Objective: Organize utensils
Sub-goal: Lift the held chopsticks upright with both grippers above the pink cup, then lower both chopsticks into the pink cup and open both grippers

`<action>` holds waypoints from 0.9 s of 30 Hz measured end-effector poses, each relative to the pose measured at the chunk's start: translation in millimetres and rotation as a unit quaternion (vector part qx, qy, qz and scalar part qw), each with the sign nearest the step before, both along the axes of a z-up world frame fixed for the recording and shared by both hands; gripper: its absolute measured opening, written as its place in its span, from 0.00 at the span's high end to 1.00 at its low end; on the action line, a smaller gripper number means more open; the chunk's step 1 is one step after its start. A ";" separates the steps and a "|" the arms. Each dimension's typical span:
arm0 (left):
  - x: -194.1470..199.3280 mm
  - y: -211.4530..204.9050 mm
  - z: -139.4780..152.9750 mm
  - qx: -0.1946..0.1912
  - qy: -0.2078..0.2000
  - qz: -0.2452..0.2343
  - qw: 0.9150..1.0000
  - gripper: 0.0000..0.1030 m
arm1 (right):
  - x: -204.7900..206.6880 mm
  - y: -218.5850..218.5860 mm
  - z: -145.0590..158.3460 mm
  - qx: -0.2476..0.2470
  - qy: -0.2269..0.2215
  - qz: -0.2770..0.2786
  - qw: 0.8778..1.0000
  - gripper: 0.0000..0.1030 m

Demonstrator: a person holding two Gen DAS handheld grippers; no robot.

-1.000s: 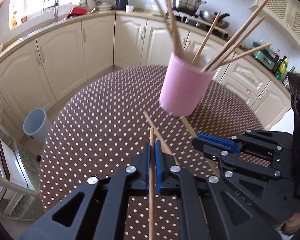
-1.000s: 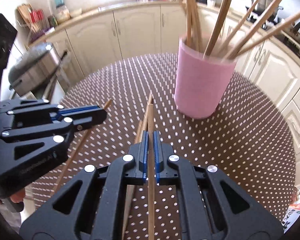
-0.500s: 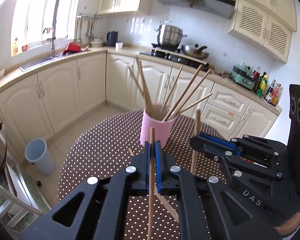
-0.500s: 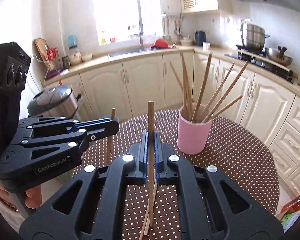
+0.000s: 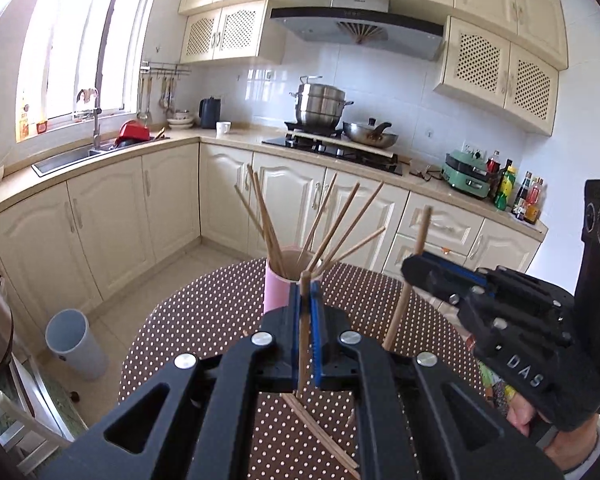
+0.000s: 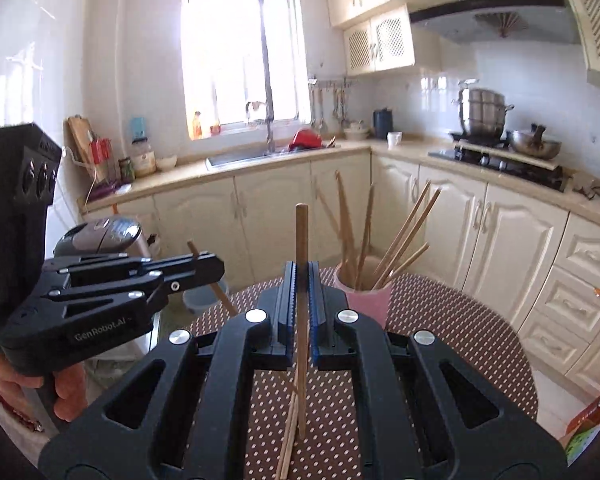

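Left wrist view. Left gripper (image 5: pixel 306 312) clamped on one wooden chopstick (image 5: pixel 303 332), stick upright between the blue pads, tip poking just above them, lower end hanging toward the dotted table (image 5: pixel 188 336). Pink cup (image 5: pixel 276 292) dead ahead, just past the fingertips and lower, already bristling with chopsticks fanned outward. Right gripper (image 5: pixel 414 270) off to the right and a little ahead, pinching its own chopstick (image 5: pixel 418 236), also near vertical, slightly leaning. Loose chopsticks (image 5: pixel 320 436) lying on the table below and behind the jaws.

Right wrist view. Right gripper (image 6: pixel 298 300) closed on its chopstick (image 6: pixel 301 280), long axis straight up, a good length standing above the pads. Pink cup (image 6: pixel 366 304) ahead and slightly right, close beyond the fingertips, lower than the held stick. Left gripper (image 6: pixel 204 266) to the left, stick through it tilted. More loose sticks (image 6: pixel 288 436) on the table under the jaws.

Judgement: both sticks lifted clear, both upright, roughly in line with the cup's opening. Both look about equally near the cup. Drop needs lower end carried over the rim, threading between the splayed sticks.
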State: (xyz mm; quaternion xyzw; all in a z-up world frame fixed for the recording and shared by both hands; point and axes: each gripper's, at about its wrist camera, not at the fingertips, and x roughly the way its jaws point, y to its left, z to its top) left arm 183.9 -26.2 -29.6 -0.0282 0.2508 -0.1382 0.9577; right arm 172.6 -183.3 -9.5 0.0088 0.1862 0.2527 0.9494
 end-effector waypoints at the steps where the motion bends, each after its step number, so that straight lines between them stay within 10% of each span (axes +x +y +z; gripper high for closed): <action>1: 1.6 -0.7 3.1 -0.002 -0.003 0.000 1.000 0.95 | 0.0 -2.1 1.9 0.003 -0.007 -0.005 1.000 0.94; 27: 94.0 -5.1 71.8 -0.064 -0.098 0.023 0.993 0.95 | 77.8 -30.8 35.4 0.079 -0.121 -0.084 0.986 0.94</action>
